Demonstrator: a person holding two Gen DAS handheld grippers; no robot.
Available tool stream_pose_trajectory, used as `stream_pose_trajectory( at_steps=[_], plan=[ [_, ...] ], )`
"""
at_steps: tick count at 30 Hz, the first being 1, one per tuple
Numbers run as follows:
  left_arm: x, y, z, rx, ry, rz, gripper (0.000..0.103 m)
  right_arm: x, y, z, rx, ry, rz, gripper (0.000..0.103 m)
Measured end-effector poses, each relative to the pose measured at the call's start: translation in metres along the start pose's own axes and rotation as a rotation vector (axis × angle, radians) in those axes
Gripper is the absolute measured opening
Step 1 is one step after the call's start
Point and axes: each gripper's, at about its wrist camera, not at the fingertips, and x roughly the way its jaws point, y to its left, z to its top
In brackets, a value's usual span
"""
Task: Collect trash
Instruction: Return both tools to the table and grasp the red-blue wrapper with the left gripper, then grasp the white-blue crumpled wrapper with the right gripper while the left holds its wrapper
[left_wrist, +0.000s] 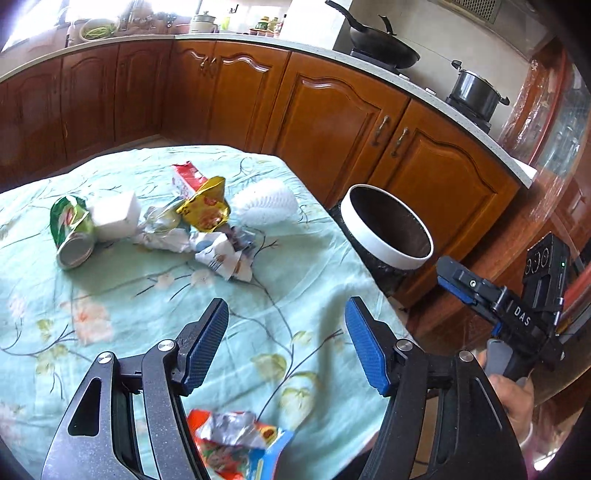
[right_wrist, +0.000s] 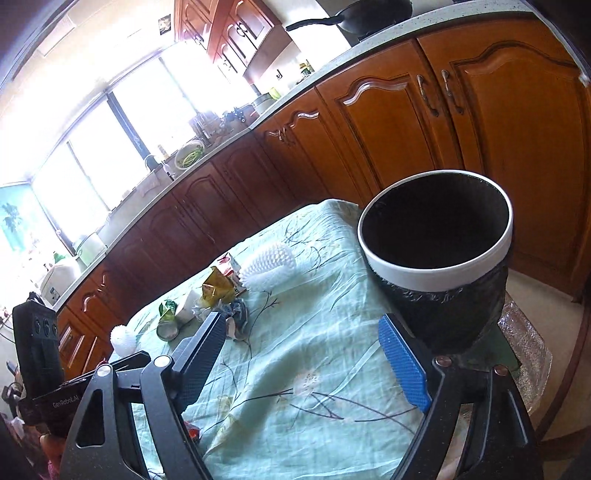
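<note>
My left gripper (left_wrist: 286, 343) hangs wide open over the cloth-covered surface (left_wrist: 110, 314) short of the trash pile (left_wrist: 177, 218), my right gripper (right_wrist: 303, 360) equally open beside the bin (right_wrist: 439, 254).

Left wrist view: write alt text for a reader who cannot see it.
An open left gripper hovers empty over a floral green tablecloth, facing a pile of trash: a crushed green can, a white foam block, a yellow wrapper and crumpled paper. A white-rimmed bin stands off the table's right edge, before wooden cabinets.
</note>
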Motion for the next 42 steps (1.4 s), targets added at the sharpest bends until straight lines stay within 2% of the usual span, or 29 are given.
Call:
stream_pose_trajectory(
  at_steps=[9,13,19,21,23,24,26,27,29,31,33,39,42],
  plan=[
    [-0.03,0.024,-0.042,0.011,0.026,0.032,0.068,0.007,0.035,-0.029,-0.042,0.045,0.064,0.087],
    [-0.028,0.028,-0.066,0.024,0.066,0.052,0.069,0.016,0.046,-0.04,-0.06,0.073,0.106,0.087],
    [-0.013,0.033,-0.081,0.02,0.097,0.097,0.068,0.035,0.058,-0.048,-0.082,0.12,0.108,0.091],
    [-0.006,0.031,-0.084,0.032,0.106,0.1,0.063,0.041,0.06,-0.049,-0.087,0.13,0.118,0.091],
    [0.002,0.028,-0.086,0.048,0.126,0.087,0.044,0.047,0.062,-0.049,-0.093,0.136,0.113,0.091],
    [0.006,0.027,-0.087,0.052,0.133,0.08,0.039,0.052,0.063,-0.048,-0.095,0.139,0.11,0.091],
    [0.012,0.025,-0.089,0.062,0.143,0.068,0.019,0.06,0.065,-0.047,-0.101,0.148,0.103,0.091],
    [0.013,0.025,-0.089,0.071,0.139,0.079,0.017,0.064,0.067,-0.046,-0.104,0.151,0.102,0.091],
    [0.014,0.026,-0.088,0.08,0.129,0.09,0.006,0.072,0.071,-0.043,-0.116,0.166,0.113,0.091],
    [0.015,0.032,-0.085,0.064,0.131,0.084,0.003,0.084,0.08,-0.04,-0.15,0.196,0.13,0.091],
    [0.015,0.041,-0.082,0.036,0.129,0.074,0.003,0.096,0.089,-0.037,-0.191,0.214,0.09,0.091],
    [0.003,0.067,-0.066,-0.033,0.078,0.105,0.003,0.138,0.106,-0.022,-0.239,0.226,0.081,0.09],
    [-0.001,0.078,-0.059,-0.056,0.056,0.123,0.003,0.161,0.11,-0.019,-0.252,0.261,0.067,0.09]
  ],
)
